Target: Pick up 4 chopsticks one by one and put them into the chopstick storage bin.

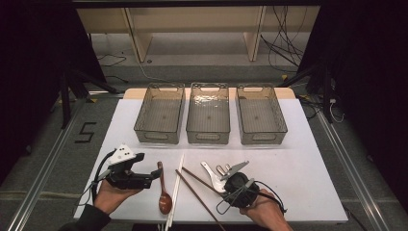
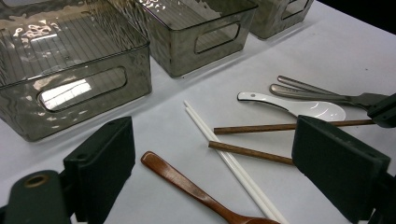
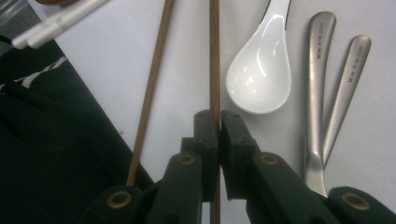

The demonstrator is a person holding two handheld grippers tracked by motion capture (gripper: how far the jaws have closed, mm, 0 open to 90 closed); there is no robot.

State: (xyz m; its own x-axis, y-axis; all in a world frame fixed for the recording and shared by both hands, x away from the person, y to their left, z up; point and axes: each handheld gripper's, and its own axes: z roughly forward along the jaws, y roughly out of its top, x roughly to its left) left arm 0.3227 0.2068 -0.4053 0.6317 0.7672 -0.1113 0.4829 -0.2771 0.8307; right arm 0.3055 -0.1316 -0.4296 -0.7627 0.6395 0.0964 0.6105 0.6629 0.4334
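**One brown chopstick pinched, and a crowded table to lift it out of**

Nearest the person, the right gripper point(image 3: 214, 122) has its jaws clamped together on a single brown chopstick point(image 3: 214, 56), gripped well down its length, so a long stretch runs out ahead of the pads. That is the first worry: held off-centre like this, the stick may droop or swivel in the pads as it comes up, and a thin round stick could slide out altogether.

Just beside it on the table lies the second brown chopstick point(image 3: 152, 79), angled slightly away, with its near end at the table's edge. If the held stick swings sideways on the lift, I'd expect it to knock this one off towards the floor. On the other side, close by, sit the white ceramic spoon point(image 3: 261, 77) and two metal spoon handles point(image 3: 317, 84); a dragged tip could nudge the white spoon and send it skidding.

Over to the left, the left gripper point(image 1: 144, 177) rests low with its jaws standing wide apart and nothing between them, pointing across the wooden spoon point(image 2: 187, 186) and the pair of white chopsticks point(image 2: 224, 154). It is near enough to the brown sticks that the two hands could get in each other's way.

Farther back stand three clear bins point(image 1: 208, 115) in a row, all looking empty. A long stick carried level could catch a bin rim, or end up lying across it instead of dropping inside.
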